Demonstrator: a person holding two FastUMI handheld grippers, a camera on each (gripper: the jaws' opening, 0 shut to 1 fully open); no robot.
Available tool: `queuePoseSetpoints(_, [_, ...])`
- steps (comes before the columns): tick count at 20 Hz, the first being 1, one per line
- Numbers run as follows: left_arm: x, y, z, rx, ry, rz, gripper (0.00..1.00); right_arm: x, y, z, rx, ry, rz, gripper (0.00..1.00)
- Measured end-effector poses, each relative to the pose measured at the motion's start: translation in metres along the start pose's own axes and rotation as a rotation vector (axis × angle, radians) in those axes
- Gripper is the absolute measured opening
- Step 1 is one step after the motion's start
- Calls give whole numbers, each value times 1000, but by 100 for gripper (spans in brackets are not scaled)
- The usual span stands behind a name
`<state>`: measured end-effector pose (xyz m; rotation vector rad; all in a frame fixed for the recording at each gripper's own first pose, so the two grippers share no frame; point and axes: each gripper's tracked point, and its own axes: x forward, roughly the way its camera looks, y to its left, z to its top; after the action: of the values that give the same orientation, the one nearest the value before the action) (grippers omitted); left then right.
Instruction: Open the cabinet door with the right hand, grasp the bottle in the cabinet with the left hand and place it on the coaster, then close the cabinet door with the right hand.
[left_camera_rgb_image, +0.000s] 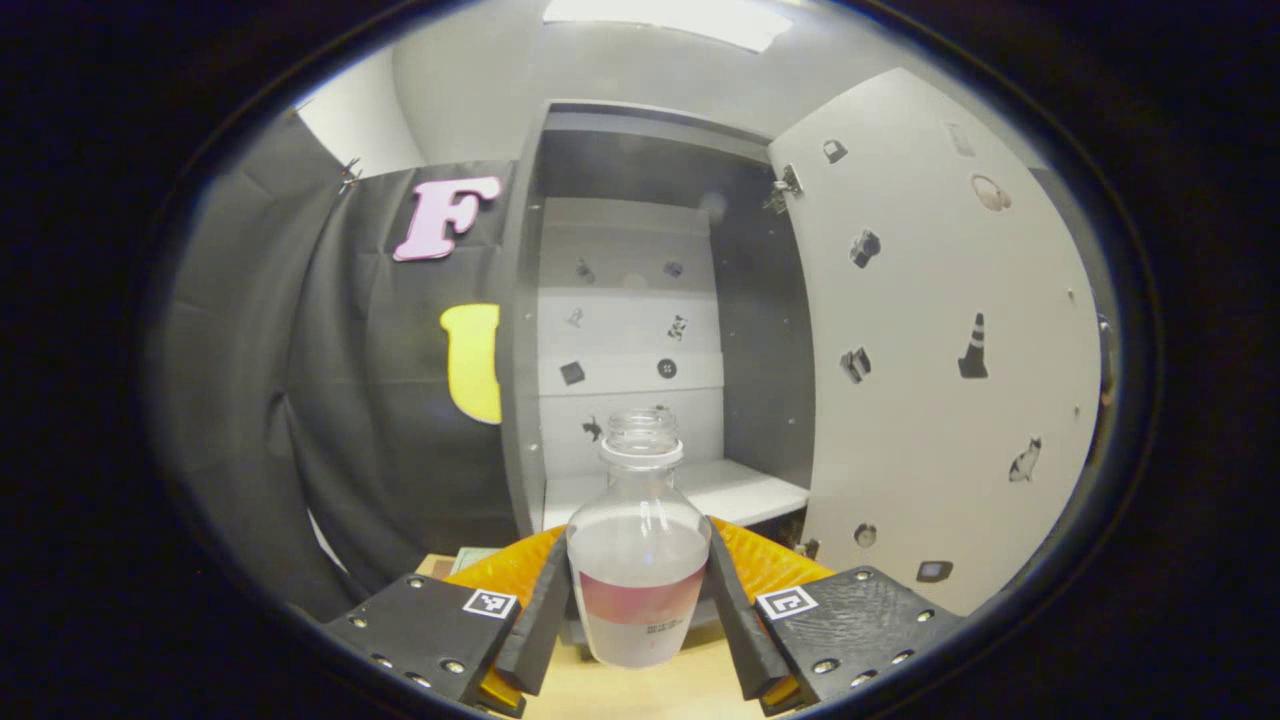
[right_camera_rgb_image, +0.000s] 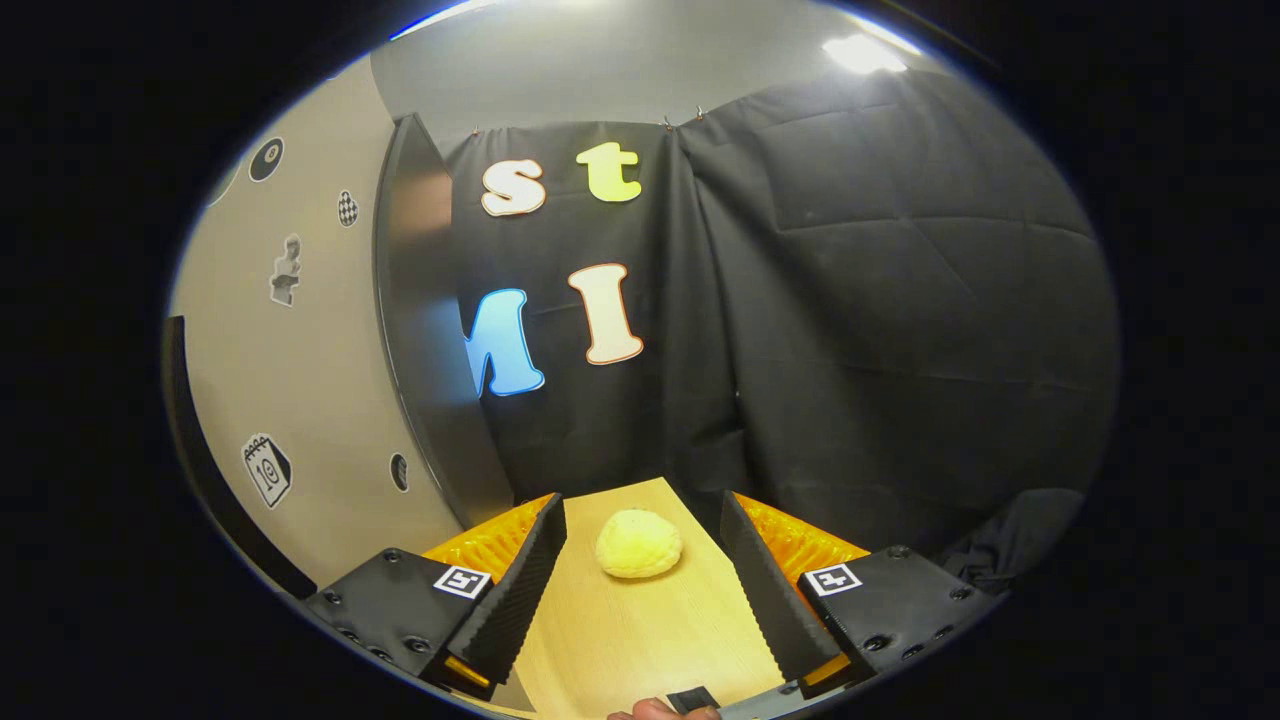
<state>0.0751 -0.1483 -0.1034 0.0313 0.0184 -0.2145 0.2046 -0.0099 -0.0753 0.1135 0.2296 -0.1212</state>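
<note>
While the right tongs (right_camera_rgb_image: 642, 585) hang spread over the bench (right_camera_rgb_image: 640, 650), the left tongs (left_camera_rgb_image: 640, 600) pinch the bottle's (left_camera_rgb_image: 638, 560) body just outside the open cabinet (left_camera_rgb_image: 640, 330); glassy, slippery, part-filled, probably fairly heavy.

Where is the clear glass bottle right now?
In the left gripper view, the clear glass bottle sits clamped between the left tongs, low centre, in front of the open grey cabinet.

Clear bottle (left_camera_rgb_image: 639, 560) with a red band and white label; pale grey cabinet door (left_camera_rgb_image: 940, 330) dotted with small dark stickers — black-and-orange tongs (left_camera_rgb_image: 640, 610); a yellow lump (right_camera_rgb_image: 639, 543) on the light wood-grain table (right_camera_rgb_image: 640, 640).
</note>
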Motion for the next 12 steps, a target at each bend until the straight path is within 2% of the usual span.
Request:
queuePoseSetpoints(2, [-17, 13, -32, -12, 30, 42, 70, -8, -6, 1, -17, -17, -32, 98])
queuePoseSetpoints(6, [-55, 36, -94, -45, 43, 162, 72, -25, 0, -6, -10, -27, -31, 98])
queuePoseSetpoints(10, [-80, 47, -150, -92, 61, 245, 70, -38, -3, -16, -13, -7, -44, 98])
queuePoseSetpoints(12, [-87, 45, -178, -102, 84, 260, 72, -44, -2, -19, -14, -8, -50, 98])
